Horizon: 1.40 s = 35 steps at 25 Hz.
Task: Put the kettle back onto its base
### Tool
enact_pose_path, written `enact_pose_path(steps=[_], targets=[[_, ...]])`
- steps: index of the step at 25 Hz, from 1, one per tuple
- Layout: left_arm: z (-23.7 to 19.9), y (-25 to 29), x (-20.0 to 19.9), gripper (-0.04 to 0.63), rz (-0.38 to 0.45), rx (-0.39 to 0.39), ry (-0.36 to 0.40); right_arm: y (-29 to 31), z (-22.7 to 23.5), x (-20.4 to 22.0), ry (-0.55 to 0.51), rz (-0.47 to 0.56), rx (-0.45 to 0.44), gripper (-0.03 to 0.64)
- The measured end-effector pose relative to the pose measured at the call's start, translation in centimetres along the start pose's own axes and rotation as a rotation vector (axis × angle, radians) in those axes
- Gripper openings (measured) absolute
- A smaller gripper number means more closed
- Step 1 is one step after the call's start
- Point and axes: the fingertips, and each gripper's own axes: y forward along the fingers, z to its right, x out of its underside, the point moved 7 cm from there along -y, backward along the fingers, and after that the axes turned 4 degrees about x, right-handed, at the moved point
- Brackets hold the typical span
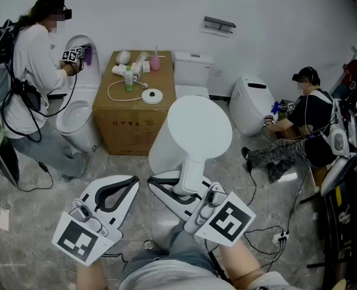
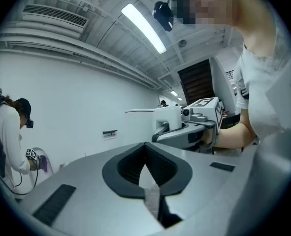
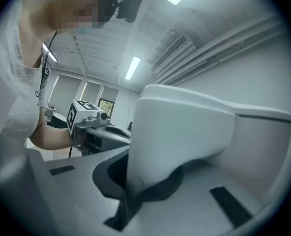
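A white kettle [image 1: 193, 132] hangs in front of me, above the floor. My right gripper [image 1: 156, 182] is shut on its handle [image 1: 189, 177], which fills the dark pads in the right gripper view, where the kettle body [image 3: 184, 132] looms close. The round white base [image 1: 152, 96], with its coiled cord, lies on top of a cardboard box [image 1: 130, 132] further ahead, apart from the kettle. My left gripper [image 1: 131, 181] is beside the kettle on the left; its tips [image 2: 145, 145] meet with nothing between them. The left gripper view also catches the kettle [image 2: 157, 117] to its right.
Small bottles [image 1: 128, 77] stand on the box behind the base. A toilet [image 1: 75, 122] with a person at it is left of the box. A cistern [image 1: 193, 71] and another toilet [image 1: 254, 104] are to the right, a seated person beyond. Cables [image 1: 275, 234] trail on the floor.
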Motion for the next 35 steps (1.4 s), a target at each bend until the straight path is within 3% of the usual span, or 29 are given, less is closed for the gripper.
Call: enact_pose_path(steps=[22,26,35], targets=[[-2.0,-0.9,0.8,0.009,0.018,-0.001,-0.036,2.3,-0.5,-0.5,-0.012,-0.005,-0.014,0.011],[-3.1,0.2,1.0,0.009,0.007,0.002,-0.049,2.5,1.2,-0.3,0.019,-0.001,-0.014,0.009],[-6.7,7.2,1.9,0.009,0.003,-0.018,-0.054,3.4,8.5,2.4,-0.036,-0.003,-0.061,0.009]])
